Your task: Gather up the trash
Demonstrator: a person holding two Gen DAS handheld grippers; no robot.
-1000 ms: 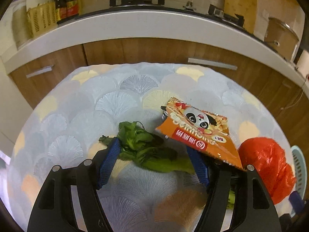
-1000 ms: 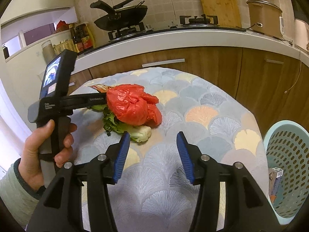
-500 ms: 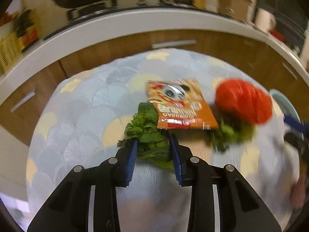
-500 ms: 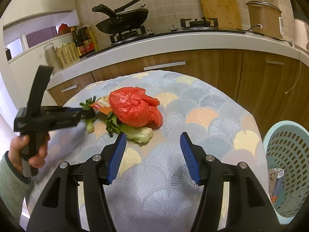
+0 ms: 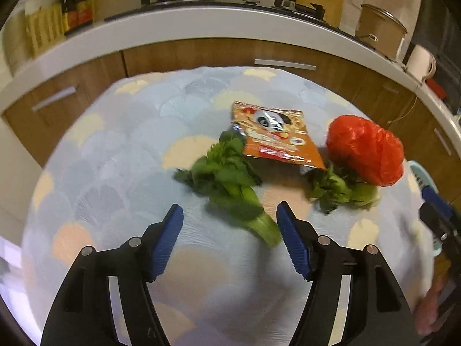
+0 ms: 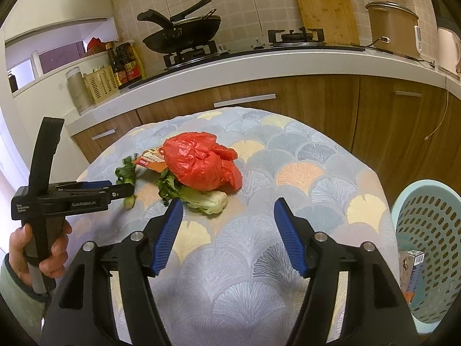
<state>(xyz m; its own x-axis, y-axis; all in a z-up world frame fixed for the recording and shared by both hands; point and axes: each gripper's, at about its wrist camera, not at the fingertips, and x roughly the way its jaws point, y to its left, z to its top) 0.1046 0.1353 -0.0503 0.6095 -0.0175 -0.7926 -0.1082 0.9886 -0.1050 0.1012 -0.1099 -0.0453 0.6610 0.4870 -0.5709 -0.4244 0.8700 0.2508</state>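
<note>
From the left wrist, the left gripper (image 5: 229,232) is being opened, nothing gripped — the leafy green stalk (image 5: 233,189) is lying on the table (image 5: 121,155), its cut stem pointing toward the jaws, long axis slanting away to the left.

From the right wrist, the right gripper (image 6: 227,230) is also being opened, empty, probably readied for the red bag (image 6: 200,164); the basket (image 6: 426,236) is waiting alongside.

- My left claw (image 5: 230,220): black arms, ribbed blue pads (image 5: 168,240), silver screws.
- My right claw (image 6: 227,214): same build.
- White "GenRobot.AI" lettering on the black handle.
- Grey-green sleeve (image 6: 14,294) at my wrist.
</note>
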